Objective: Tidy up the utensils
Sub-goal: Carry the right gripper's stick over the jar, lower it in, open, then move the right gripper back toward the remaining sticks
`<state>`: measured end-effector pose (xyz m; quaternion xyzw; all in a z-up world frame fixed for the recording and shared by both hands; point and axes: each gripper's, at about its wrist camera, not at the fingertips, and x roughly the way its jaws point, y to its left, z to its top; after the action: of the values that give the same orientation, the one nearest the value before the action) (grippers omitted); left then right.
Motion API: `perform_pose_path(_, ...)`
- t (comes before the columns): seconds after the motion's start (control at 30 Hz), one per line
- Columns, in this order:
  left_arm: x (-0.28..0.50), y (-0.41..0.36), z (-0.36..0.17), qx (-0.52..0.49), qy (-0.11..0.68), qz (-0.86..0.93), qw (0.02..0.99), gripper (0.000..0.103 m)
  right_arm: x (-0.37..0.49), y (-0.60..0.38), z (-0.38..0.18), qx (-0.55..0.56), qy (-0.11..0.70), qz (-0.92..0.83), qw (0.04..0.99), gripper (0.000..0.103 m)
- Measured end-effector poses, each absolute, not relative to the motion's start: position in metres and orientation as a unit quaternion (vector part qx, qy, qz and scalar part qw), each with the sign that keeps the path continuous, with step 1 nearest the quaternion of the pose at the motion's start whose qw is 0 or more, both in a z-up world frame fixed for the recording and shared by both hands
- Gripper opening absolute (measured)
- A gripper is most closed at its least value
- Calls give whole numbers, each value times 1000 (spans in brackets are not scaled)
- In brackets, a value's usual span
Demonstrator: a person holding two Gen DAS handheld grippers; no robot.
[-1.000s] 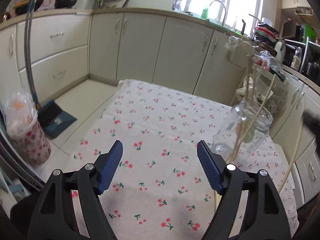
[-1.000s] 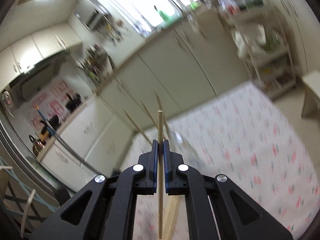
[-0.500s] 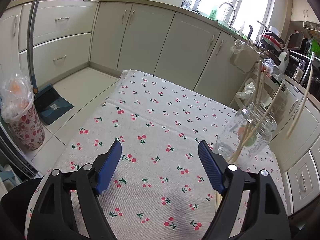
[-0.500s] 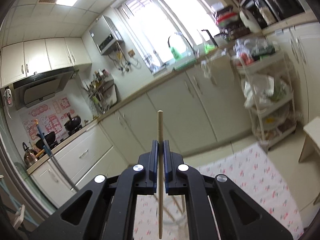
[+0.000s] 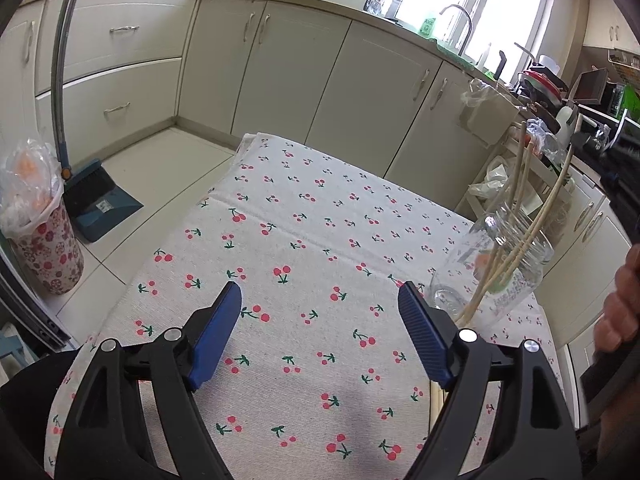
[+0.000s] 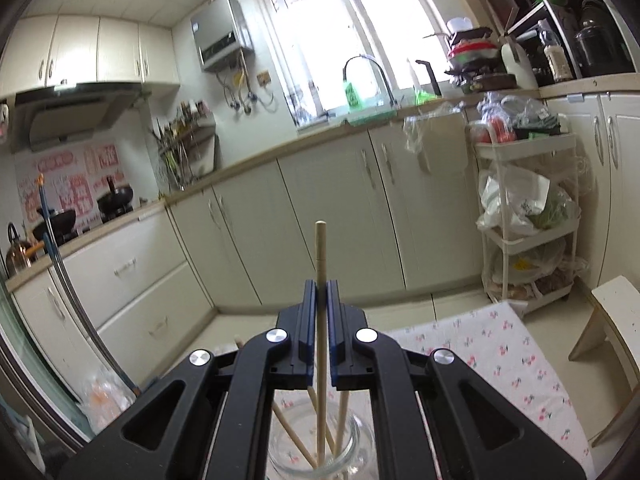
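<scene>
a: your right gripper (image 6: 319,296) is clamped on a chopstick (image 6: 320,248), held upright, its lower end down inside the glass jar (image 6: 316,452) with the other chopsticks (image 6: 294,438).

b: and your left gripper (image 5: 320,320)?

a: jaws wide apart over the cherry tablecloth (image 5: 304,216), gripping nothing. the jar (image 5: 500,272) stands at its right, on the cloth's right side.

A clear glass jar (image 5: 504,268) stands upright on the cherry-print tablecloth (image 5: 312,240), holding several pale wooden chopsticks (image 5: 516,236) that lean against its rim. One more chopstick (image 6: 320,320) hangs vertically, its lower end inside the jar's mouth.
</scene>
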<state>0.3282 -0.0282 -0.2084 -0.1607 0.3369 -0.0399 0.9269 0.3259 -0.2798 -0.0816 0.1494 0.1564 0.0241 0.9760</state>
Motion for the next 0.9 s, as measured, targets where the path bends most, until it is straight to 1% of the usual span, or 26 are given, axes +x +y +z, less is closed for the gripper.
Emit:
perform_pose_path(0.4,329,-29,-210,-158,340,-36,926,80,319,-267,-120,133,225,25,965,7)
perform_pose_path(0.47,330,-29,-210,-158,340,-36,926,81,312,-269,-121,138,226,20,964,14)
perform_pose_path(0.5,330,-29,-210,-158,341,-36,926,81,308,-269,-120,140,225,18,964,23)
perform_pose_path(0.53,330,-29,-210,-158,342,-35,926,81,300,-271,-119,143,221,13,965,28)
perform_pose_path(0.63,330,-30,-210,-158,343,-34,925,81,284,-275,-119,152,227,12,962,28)
perform_pose_path(0.7,331,-31,-210,-156,343,-34,926,81,270,-276,-126,157,247,13,956,28)
perform_pose_path(0.9,328,-35,-208,-143,356,-31,923,82,239,-264,-169,149,351,39,923,28)
